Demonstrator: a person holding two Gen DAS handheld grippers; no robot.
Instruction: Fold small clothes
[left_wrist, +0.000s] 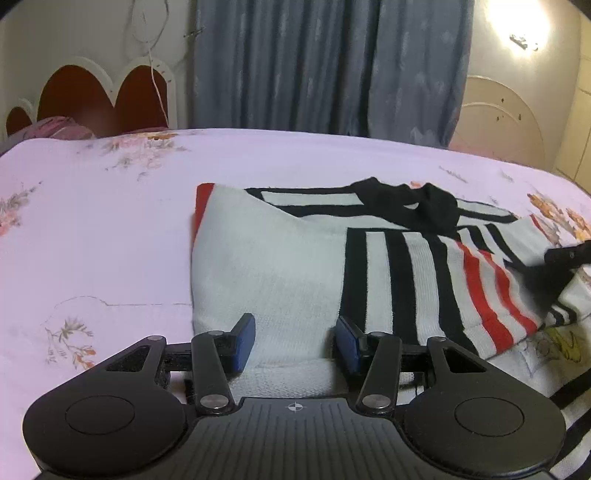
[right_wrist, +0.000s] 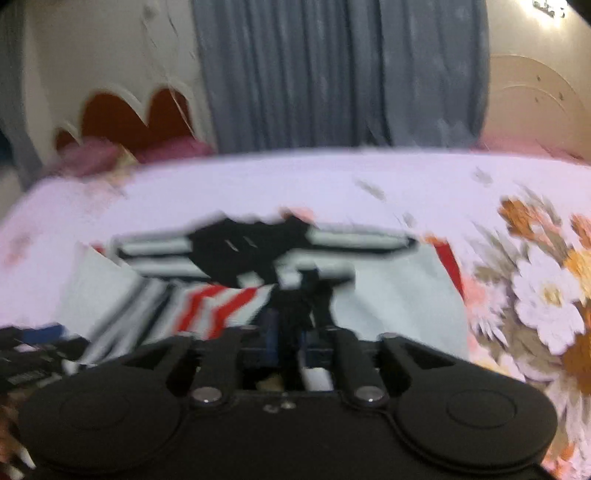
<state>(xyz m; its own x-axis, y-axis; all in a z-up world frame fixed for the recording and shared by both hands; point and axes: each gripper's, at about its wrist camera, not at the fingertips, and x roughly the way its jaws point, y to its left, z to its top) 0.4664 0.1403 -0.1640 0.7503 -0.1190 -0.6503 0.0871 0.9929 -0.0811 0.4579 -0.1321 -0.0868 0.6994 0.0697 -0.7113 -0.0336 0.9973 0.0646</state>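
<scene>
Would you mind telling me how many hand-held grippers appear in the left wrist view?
2. The left hand-held gripper sits at the bottom, open over the striped garment's white part. The right hand-held gripper shows at the right edge, partly cut off.

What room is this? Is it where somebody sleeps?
Most likely a bedroom. The striped garment lies on a bed with a flowery sheet, a scalloped red headboard stands at the far end, and grey-blue curtains hang behind it.

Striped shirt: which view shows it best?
Left wrist view. The striped shirt is sharp there, lying half folded on the bed, its stripes clear. The right wrist view shows it blurred by motion and partly hidden behind the hand-held gripper.
</scene>
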